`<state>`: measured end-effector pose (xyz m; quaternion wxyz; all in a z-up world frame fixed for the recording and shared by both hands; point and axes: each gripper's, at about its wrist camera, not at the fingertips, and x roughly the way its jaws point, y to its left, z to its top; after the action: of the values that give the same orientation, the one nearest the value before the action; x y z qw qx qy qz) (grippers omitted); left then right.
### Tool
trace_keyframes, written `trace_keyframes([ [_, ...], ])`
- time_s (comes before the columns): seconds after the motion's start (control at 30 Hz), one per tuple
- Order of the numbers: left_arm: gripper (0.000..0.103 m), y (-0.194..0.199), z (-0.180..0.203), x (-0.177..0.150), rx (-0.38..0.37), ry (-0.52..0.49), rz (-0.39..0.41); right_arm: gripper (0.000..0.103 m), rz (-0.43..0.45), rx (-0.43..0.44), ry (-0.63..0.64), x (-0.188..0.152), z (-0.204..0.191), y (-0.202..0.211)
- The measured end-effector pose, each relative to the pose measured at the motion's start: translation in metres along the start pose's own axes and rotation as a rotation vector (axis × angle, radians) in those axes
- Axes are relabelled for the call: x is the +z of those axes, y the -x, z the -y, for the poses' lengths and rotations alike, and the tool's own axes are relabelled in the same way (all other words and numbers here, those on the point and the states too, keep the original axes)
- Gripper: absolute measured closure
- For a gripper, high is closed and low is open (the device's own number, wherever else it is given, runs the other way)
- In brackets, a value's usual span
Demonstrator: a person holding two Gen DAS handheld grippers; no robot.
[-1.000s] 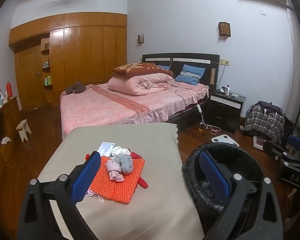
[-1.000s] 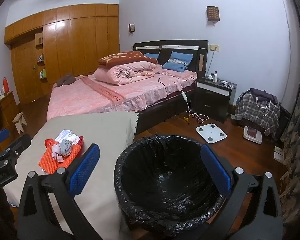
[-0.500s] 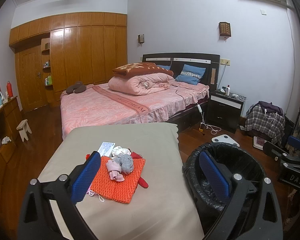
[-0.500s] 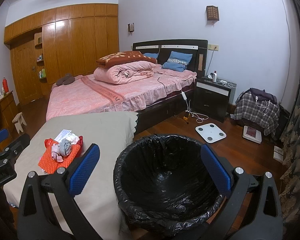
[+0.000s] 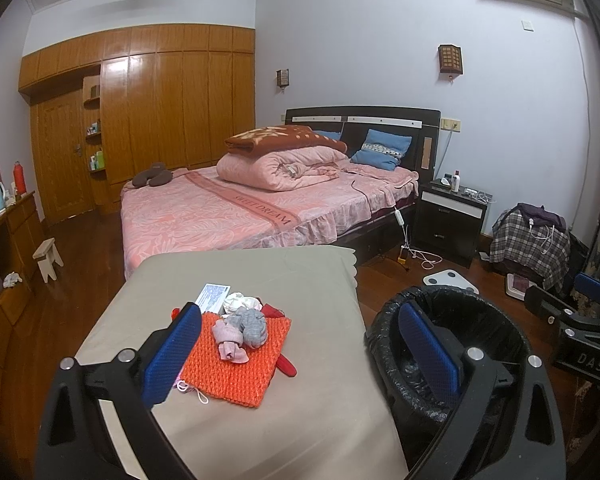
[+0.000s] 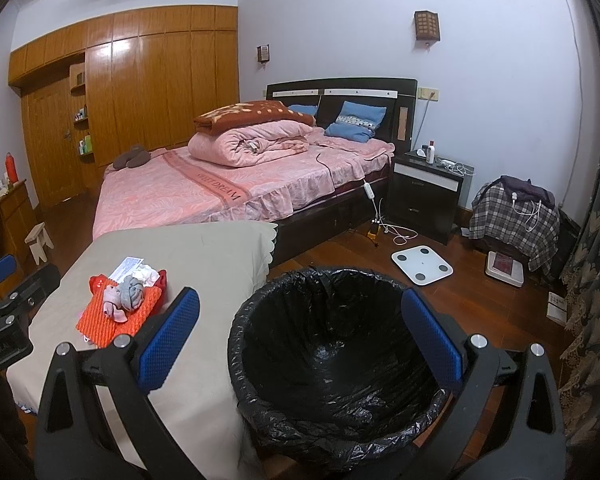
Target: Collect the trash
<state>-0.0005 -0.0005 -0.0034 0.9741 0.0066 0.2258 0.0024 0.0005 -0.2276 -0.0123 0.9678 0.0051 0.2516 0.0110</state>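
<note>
Almost nothing has been shifted since the earlier frames: only a very slight drift of both views is noted, and the heap of trash is found lying as it lay. Left tongs are held with the blue-padded jaws wide apart and nothing between them, above the near end of the beige cloth-covered tabletop. Right tongs are likewise held wide apart and empty, over the round bin lined with a black plastic bag, which stands on the floor just beside the tabletop.

On the tabletop an orange knitted mat is seen, with crumpled grey and pink fabric scraps on it; a white crumpled tissue, a small printed packet and red pieces lie at its edges.

No item is judged to have been collected yet. An approach by the left tongs toward the scraps seems the likely next step, the bin being within easy reach.
</note>
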Motion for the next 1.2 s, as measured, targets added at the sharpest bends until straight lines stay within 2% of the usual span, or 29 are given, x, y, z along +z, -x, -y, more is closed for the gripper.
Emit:
trace_keyframes([
  [1.2,0.006,-0.0006,-0.0021,-0.001,-0.002,0.004,-0.001,0.005,-0.004,0.001,-0.001,-0.0081,0.001,-0.0031],
])
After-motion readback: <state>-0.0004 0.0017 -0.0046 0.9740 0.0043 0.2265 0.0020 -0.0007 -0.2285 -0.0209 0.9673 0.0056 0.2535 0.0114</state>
